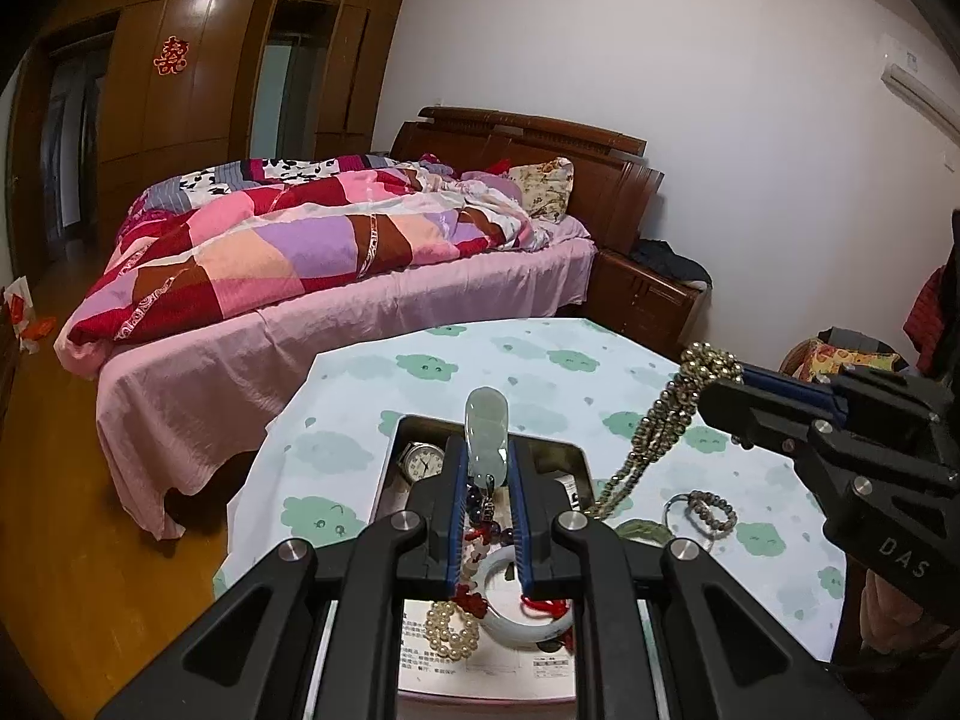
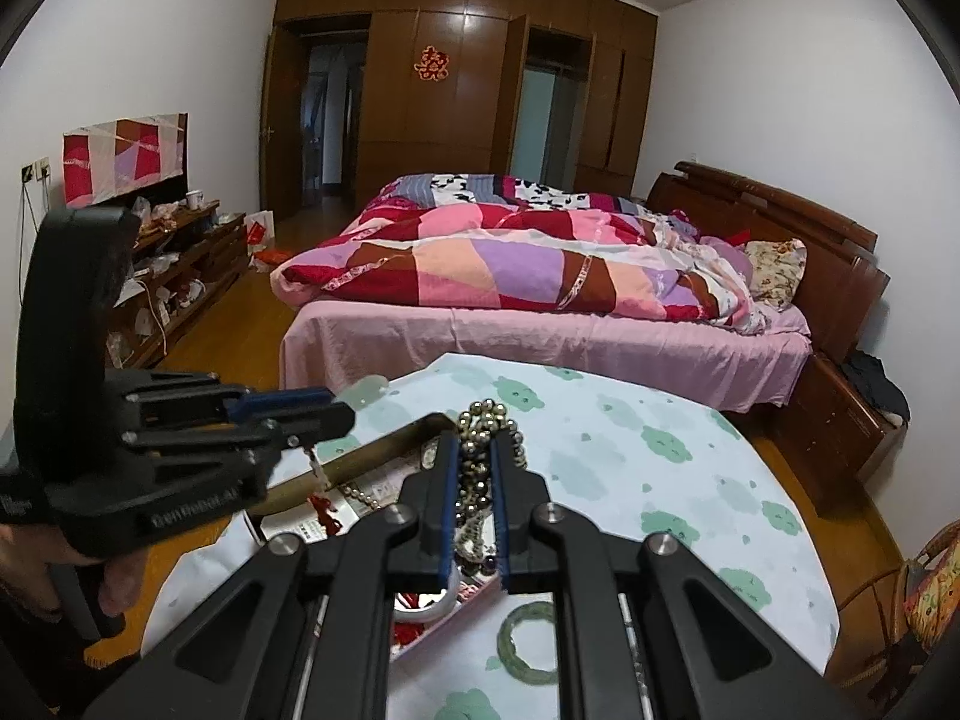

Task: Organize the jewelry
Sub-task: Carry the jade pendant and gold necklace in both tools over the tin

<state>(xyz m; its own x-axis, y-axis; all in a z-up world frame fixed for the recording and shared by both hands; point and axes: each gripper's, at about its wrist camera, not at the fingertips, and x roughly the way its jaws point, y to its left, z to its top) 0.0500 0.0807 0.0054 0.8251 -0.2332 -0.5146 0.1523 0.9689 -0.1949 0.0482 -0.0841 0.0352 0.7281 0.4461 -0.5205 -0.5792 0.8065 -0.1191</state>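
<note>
Surface: my table point(image 2: 690, 480), cloud-print cloth; open box point(image 1: 558, 456) at 12 o'clock.
Room: bed point(image 2: 540, 324) beyond, wardrobe point(image 2: 468, 96) behind.
Left gripper point(image 1: 487, 468): clamps jade pendant point(image 1: 486, 426) above box.
Right gripper point(image 2: 477, 468): clamps bead necklace point(image 2: 480, 438) over table.

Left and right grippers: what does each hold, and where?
Left gripper clamps pale green jade pendant at its lower end; right gripper pinches metallic bead necklace near its top loop.

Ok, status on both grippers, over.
Left gripper shut on jade pendant. Right gripper shut on bead necklace. Both over open box. Nothing blocking.
</note>
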